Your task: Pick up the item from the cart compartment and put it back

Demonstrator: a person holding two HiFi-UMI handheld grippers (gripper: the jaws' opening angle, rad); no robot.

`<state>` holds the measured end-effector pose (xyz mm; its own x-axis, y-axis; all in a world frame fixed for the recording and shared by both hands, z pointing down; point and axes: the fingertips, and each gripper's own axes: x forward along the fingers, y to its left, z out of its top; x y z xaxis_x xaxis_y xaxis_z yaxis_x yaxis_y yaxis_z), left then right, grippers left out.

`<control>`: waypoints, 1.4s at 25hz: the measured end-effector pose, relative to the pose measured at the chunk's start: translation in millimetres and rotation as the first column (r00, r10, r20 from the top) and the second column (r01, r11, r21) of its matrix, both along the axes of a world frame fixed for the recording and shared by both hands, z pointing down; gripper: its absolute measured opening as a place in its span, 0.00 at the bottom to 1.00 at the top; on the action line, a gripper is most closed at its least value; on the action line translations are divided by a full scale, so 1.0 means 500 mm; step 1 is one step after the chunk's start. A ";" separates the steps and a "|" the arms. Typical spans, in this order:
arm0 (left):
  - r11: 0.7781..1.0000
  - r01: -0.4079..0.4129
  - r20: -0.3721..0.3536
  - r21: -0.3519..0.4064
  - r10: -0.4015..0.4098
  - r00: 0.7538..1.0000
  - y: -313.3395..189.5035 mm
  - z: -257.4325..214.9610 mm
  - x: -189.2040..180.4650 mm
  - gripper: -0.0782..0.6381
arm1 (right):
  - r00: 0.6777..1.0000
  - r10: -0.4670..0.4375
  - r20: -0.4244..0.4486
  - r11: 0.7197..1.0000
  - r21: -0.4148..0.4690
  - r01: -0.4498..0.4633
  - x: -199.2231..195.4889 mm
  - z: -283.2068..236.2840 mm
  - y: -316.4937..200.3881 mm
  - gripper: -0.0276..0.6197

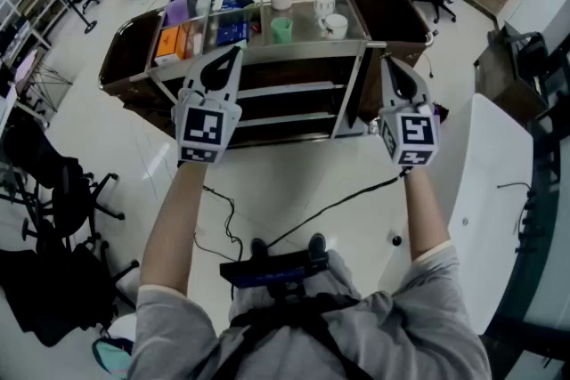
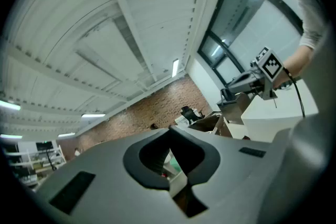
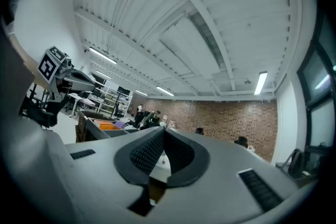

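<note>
Head view: both jaw pairs clenched, empty; cart (image 1: 307,47) compartments just beyond tips; left gripper (image 1: 232,54) nearer orange boxes (image 1: 169,42); right gripper (image 1: 390,63) nearer white cups (image 1: 336,25).

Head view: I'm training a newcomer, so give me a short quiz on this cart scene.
1. True or false: the left claw holds the green cup.
2. The orange boxes lie in the cart's: A) left compartment B) right compartment C) lower shelf?
3. How do the right claw's jaws stand?
Key: 1 false; 2 A; 3 together, empty.
</note>
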<state>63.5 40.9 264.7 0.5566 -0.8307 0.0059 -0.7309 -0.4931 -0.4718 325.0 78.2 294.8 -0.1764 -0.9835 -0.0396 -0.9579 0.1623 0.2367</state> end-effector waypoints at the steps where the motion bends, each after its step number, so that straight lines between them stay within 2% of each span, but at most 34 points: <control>1: 0.999 0.025 -0.035 -0.029 -0.026 0.999 -0.010 0.023 -0.029 0.11 | 1.000 -0.009 0.014 1.000 -0.021 0.009 -0.018 0.030 -0.009 0.06; 6: 0.975 0.121 -0.188 -0.187 -0.157 0.969 -0.018 0.167 -0.170 0.11 | 0.995 -0.047 0.083 0.985 -0.163 0.060 -0.103 0.201 -0.015 0.06; 10: 0.931 0.195 -0.256 -0.308 -0.279 0.926 0.009 0.291 -0.273 0.11 | 0.984 -0.039 0.176 0.968 -0.239 0.081 -0.167 0.280 0.013 0.06; 15: 0.876 0.254 -0.255 -0.410 -0.377 0.890 0.051 0.397 -0.359 0.11 | 0.972 -0.064 0.225 0.943 -0.306 0.133 -0.250 0.354 0.048 0.06; 19: 0.855 0.273 -0.225 -0.441 -0.400 0.889 0.054 0.437 -0.405 0.11 | 0.972 -0.068 0.226 0.931 -0.335 0.143 -0.300 0.386 0.044 0.06; 22: 0.850 0.272 -0.223 -0.451 -0.402 0.888 0.045 0.450 -0.437 0.11 | 0.976 -0.077 0.204 0.924 -0.354 0.147 -0.338 0.403 0.038 0.06; 28: 0.869 0.210 -0.254 -0.447 -0.348 0.902 0.022 0.441 -0.473 0.11 | 0.980 -0.063 0.190 0.915 -0.380 0.133 -0.416 0.417 0.040 0.06; 35: 0.882 0.125 -0.272 -0.454 -0.271 0.923 -0.007 0.441 -0.502 0.11 | 0.981 -0.049 0.189 0.921 -0.370 0.118 -0.499 0.413 0.012 0.06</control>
<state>-187.6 37.4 485.3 0.4121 -0.8814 0.2309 -0.9080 -0.4184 0.0231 75.4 84.3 501.1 -0.2827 -0.9128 0.2949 -0.9573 0.2881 -0.0259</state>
